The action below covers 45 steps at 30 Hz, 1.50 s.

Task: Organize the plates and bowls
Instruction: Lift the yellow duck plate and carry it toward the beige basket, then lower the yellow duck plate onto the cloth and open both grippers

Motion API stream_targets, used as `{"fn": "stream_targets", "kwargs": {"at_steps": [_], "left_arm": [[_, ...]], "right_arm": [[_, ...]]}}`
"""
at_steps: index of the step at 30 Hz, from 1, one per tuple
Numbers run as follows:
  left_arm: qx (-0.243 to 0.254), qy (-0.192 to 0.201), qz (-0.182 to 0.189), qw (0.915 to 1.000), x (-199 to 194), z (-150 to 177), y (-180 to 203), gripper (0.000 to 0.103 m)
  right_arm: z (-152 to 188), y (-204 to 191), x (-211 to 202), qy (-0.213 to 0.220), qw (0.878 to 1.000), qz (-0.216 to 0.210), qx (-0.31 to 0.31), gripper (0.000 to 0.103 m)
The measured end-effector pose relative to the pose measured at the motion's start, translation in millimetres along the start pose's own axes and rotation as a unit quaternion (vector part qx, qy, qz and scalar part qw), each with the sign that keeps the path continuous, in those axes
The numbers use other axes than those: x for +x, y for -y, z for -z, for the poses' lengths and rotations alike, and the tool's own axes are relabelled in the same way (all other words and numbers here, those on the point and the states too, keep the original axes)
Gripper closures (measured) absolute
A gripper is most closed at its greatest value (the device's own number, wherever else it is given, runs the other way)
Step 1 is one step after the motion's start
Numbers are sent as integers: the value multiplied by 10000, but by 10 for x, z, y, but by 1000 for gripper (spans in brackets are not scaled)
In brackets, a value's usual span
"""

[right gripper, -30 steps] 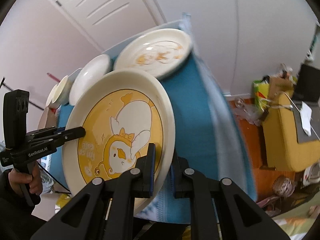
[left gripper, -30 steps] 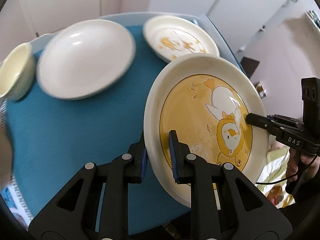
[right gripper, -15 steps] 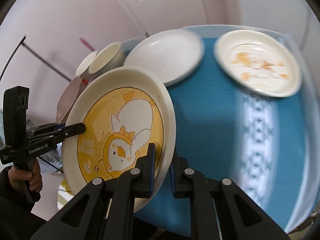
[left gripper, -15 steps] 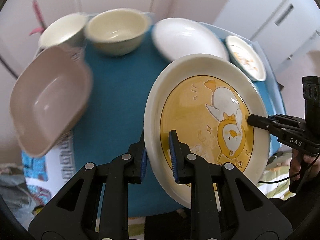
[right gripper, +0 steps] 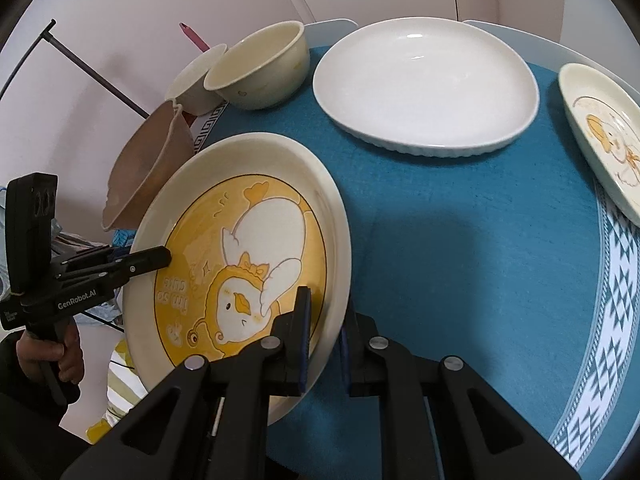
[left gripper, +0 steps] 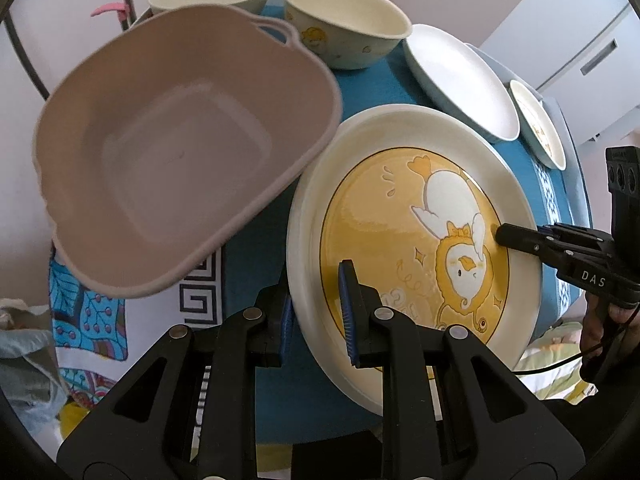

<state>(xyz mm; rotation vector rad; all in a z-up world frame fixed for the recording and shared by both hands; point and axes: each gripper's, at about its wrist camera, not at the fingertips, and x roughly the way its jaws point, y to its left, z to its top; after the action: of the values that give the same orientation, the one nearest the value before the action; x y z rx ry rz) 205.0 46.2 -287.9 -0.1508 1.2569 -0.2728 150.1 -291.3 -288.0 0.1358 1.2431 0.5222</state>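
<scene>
"DAS" is printed on the right hand-held gripper [left gripper: 516, 238] — "GenRobot.AI" on the left hand-held gripper [right gripper: 154, 258]. The yellow penguin plate [right gripper: 240, 240] reads "I'm so cute".

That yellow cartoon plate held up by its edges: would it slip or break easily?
Probably slippery: the yellow plate looks glossy, and the left gripper and right gripper pinch only its rim. It looks ceramic, so likely rigid, fairly heavy, and breakable if dropped.
</scene>
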Motion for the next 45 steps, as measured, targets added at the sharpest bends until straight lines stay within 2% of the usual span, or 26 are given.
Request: {"fn": "stream_targets", "kwargs": {"at_steps": [12,14,16,19,27,35,38,39,41,42,43,45], "left_arm": [[59,41,113,9999,-7,114,-40,84],[85,9,142,9999,-15,114,-43,78],[106,-9,251,9996,-10,106,-3,63],[192,-24,252,9995,8,98,87,51],[140,-63,171,9997,-21,104,102,50],[131,-133,-46,9998,-235,255,146,50],[204,172,-83,9996,-544,217,234,50],[286,398,-110,9987,-709,165,298,50],[439,791,-169,9958,-943,55,408,48],[524,1041,-222,9929,-1070,-18,476,35],[594,1280,-281,9896,-1179,-90,541,14],[716,1749,-263,9816,-1354,-228,670,0]], "right_arm": [[68,55,3,-36,9999,-34,95,91],[72,62,-1,-41,9999,-37,106,91],[28,17,56,-42,9999,-34,130,91],[21,12,64,-38,9999,-26,159,91],[21,-19,21,89,9998,100,138,91],[-6,40,-325,325,9989,222,245,91],[-51,-4,-536,521,9978,341,212,91],[-84,-16,-640,629,9971,381,198,90],[-152,-43,-868,923,9947,431,136,81],[-191,-30,-966,1045,9935,436,118,64],[-244,-20,-1089,1219,9916,422,116,35],[-341,26,-1289,1502,9879,342,163,4]]}}
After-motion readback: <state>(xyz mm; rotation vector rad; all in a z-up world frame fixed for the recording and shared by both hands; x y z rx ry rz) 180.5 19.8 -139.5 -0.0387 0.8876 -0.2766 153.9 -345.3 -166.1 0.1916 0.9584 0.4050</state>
